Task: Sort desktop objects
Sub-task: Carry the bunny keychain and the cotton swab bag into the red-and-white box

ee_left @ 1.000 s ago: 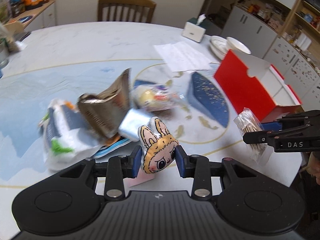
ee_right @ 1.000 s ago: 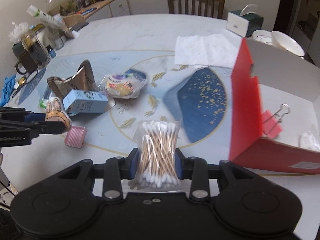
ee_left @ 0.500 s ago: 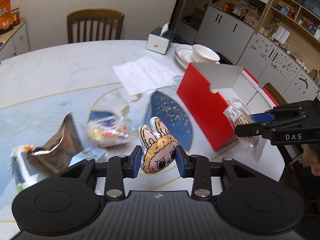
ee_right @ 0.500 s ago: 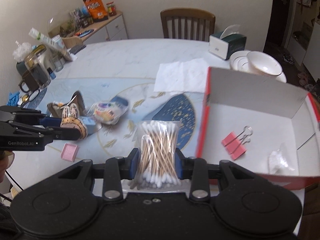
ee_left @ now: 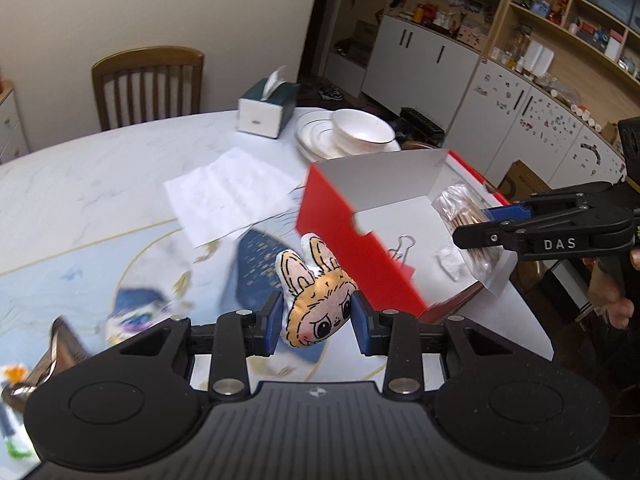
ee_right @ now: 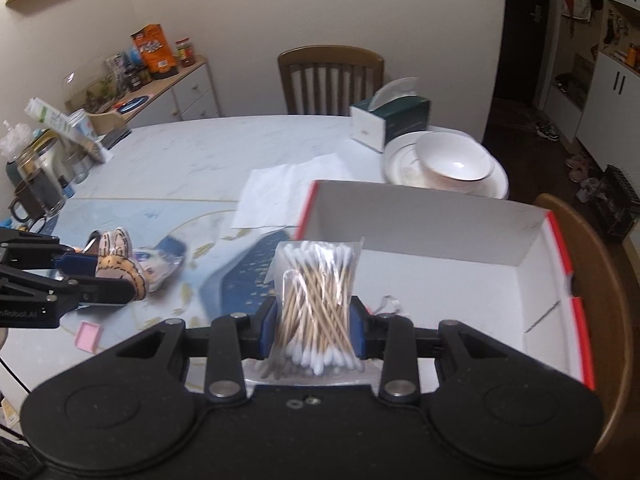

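Both grippers hold loads: right gripper [ee_right: 314, 334] clamps the cotton swab bag [ee_right: 318, 300] above the red box [ee_right: 440, 256]; left gripper [ee_left: 316, 322], gripping the bunny toy [ee_left: 316, 300], sits short of it.

Black gripper [ee_left: 315, 320] — blue pads, silver screws, white "DAS" lettering

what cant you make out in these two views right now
- Left wrist view: snack packets at lower left are motion-blurred and partly behind the left gripper; labels unreadable.
- Left wrist view: small clear item in the red box is too small to identify.
- Right wrist view: the box floor nearest the camera is hidden by the bag of cotton swabs and the right gripper.
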`<state>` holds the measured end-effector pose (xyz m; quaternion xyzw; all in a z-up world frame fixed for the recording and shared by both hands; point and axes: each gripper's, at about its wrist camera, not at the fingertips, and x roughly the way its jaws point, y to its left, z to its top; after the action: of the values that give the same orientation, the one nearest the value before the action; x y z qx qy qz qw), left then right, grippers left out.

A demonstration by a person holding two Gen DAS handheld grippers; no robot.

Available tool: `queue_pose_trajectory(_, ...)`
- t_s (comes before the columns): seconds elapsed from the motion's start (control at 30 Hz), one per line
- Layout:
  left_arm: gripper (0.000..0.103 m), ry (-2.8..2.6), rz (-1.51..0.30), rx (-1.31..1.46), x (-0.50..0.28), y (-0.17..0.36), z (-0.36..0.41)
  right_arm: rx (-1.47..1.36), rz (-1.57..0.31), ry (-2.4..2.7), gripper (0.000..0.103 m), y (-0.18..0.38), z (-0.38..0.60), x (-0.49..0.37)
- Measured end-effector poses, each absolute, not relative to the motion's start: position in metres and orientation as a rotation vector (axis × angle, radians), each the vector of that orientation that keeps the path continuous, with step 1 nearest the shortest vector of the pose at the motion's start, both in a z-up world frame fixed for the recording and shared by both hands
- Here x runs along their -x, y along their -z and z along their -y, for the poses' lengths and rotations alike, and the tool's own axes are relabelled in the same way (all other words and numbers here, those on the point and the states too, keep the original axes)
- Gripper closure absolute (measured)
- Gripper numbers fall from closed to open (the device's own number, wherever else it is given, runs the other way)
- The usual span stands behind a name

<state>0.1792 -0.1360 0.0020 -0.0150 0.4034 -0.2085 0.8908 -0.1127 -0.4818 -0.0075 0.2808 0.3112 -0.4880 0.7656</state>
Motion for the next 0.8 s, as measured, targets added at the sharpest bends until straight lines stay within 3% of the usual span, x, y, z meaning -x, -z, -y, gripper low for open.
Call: queue_pose_trajectory(0.8,0.069,0.573,-0.881,-0.15,-0.24,0.009,0.272,-0.671,-0.7,1.178,0.068,0.041,0.509,0.215)
